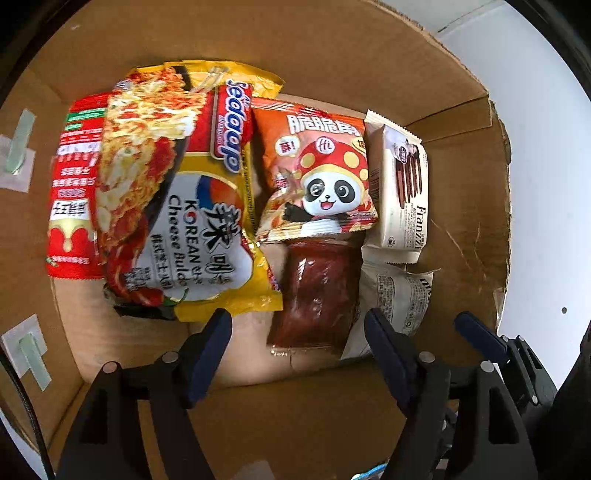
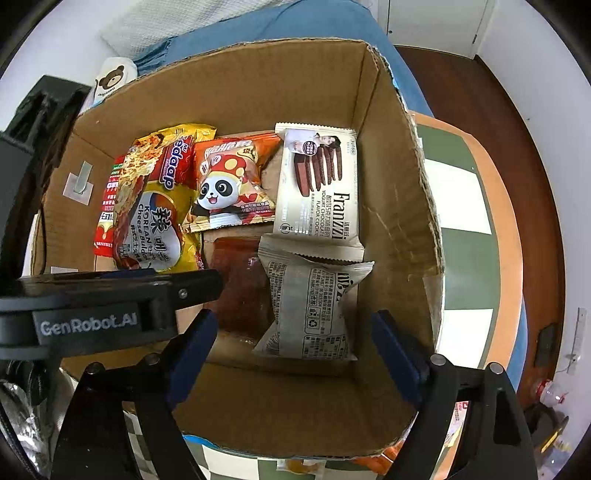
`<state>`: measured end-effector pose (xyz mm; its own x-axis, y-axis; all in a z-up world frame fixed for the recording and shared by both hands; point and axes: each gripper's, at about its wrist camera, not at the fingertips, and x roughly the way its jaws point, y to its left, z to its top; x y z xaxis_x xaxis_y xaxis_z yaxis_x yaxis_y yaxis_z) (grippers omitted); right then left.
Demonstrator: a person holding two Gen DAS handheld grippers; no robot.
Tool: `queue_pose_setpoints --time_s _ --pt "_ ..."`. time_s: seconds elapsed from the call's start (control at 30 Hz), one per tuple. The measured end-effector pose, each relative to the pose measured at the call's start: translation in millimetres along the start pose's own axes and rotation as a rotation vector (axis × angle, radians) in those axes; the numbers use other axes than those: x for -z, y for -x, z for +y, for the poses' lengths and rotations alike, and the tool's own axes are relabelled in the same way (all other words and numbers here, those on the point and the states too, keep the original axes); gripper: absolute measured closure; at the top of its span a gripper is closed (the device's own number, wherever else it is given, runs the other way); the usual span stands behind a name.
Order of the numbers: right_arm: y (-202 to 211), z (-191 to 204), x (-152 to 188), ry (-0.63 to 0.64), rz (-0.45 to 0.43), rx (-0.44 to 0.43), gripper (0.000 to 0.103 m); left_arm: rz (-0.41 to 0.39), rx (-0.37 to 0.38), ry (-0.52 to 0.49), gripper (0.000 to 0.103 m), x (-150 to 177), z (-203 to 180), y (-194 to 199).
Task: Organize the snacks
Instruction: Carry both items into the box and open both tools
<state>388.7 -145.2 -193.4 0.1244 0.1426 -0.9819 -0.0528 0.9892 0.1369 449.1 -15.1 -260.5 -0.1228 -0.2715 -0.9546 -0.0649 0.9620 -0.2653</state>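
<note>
An open cardboard box (image 1: pixel 332 51) (image 2: pixel 399 206) holds the snacks. A yellow-red Sedaap noodle pack (image 1: pixel 177 192) (image 2: pixel 155 206) lies at the left over a red pack (image 1: pixel 74 184). An orange panda snack bag (image 1: pixel 317 173) (image 2: pixel 229 184) lies mid-box above a dark red clear packet (image 1: pixel 317 295) (image 2: pixel 240 280). Two cream Franzzi cookie packs lie at the right, one face up (image 1: pixel 402 192) (image 2: pixel 321 184) and one face down (image 1: pixel 391 306) (image 2: pixel 314 306). My left gripper (image 1: pixel 298 332) is open and empty above the box. My right gripper (image 2: pixel 293 332) is open and empty over the face-down pack.
The box stands on a green-and-white checked table with an orange rim (image 2: pixel 491 206). The left gripper's body (image 2: pixel 92 306) crosses the right wrist view at the left. More snack wrappers (image 2: pixel 299 467) lie at the box's near side. A blue cloth (image 2: pixel 258 26) lies behind.
</note>
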Motion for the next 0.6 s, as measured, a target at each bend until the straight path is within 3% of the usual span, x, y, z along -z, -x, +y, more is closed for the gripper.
queue_pose_setpoints --time_s 0.13,0.47,0.6 --pt "6 1 5 -0.015 -0.019 0.014 0.014 -0.059 -0.032 -0.007 0.030 21 11 23" --pt "49 1 34 -0.051 -0.141 0.030 0.014 -0.336 -0.162 -0.050 0.030 81 25 97" --pt "71 4 48 -0.048 -0.202 0.047 0.014 -0.414 -0.188 -0.063 0.030 99 24 119"
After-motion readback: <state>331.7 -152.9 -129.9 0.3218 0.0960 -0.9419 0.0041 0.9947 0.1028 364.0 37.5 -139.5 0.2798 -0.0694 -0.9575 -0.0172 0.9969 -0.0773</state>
